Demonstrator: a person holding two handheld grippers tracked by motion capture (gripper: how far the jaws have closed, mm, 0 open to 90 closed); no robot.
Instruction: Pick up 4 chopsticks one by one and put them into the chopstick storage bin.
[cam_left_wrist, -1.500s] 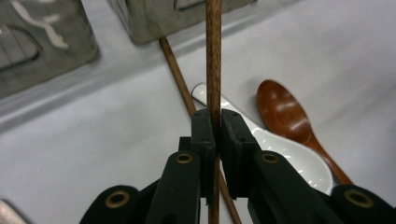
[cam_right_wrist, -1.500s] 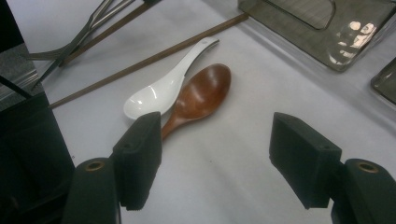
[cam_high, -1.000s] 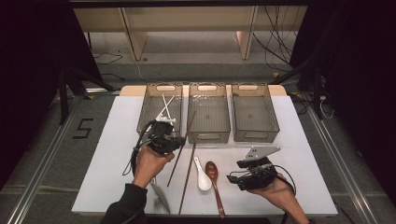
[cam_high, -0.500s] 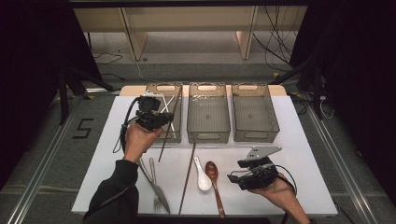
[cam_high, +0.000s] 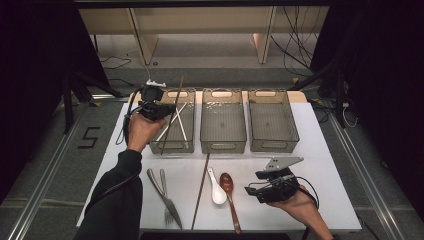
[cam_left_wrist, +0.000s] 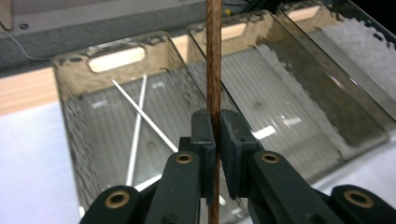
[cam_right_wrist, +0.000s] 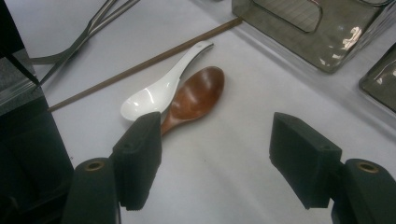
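A person's left gripper (cam_high: 159, 108) holds a brown chopstick (cam_high: 171, 116) pinched between narrow jaws above the left bin (cam_high: 176, 146), which sits at the table's (cam_high: 330, 165) far-left edge and already contains two white chopsticks (cam_left_wrist: 138, 122). The stick hangs steeply tilted, its lower tip near the bin's front wall and its top rising past the back rim. The risk is plain: dropped at this angle, it could catch on the rim and tip out onto the table, or slide through the slim grip before it is over the bin floor; levelling it first looks wise. The right gripper (cam_high: 261, 187), jaws wide and empty, rests near the table's front-right corner beside a white spoon (cam_high: 216, 187) and a brown spoon (cam_high: 229, 192). A second brown chopstick (cam_high: 201, 190), a fork (cam_high: 170, 202) and another utensil lie along the front edge. The middle bin (cam_high: 223, 146) and right bin (cam_high: 274, 145) stand empty, and the table's right side offers open room.
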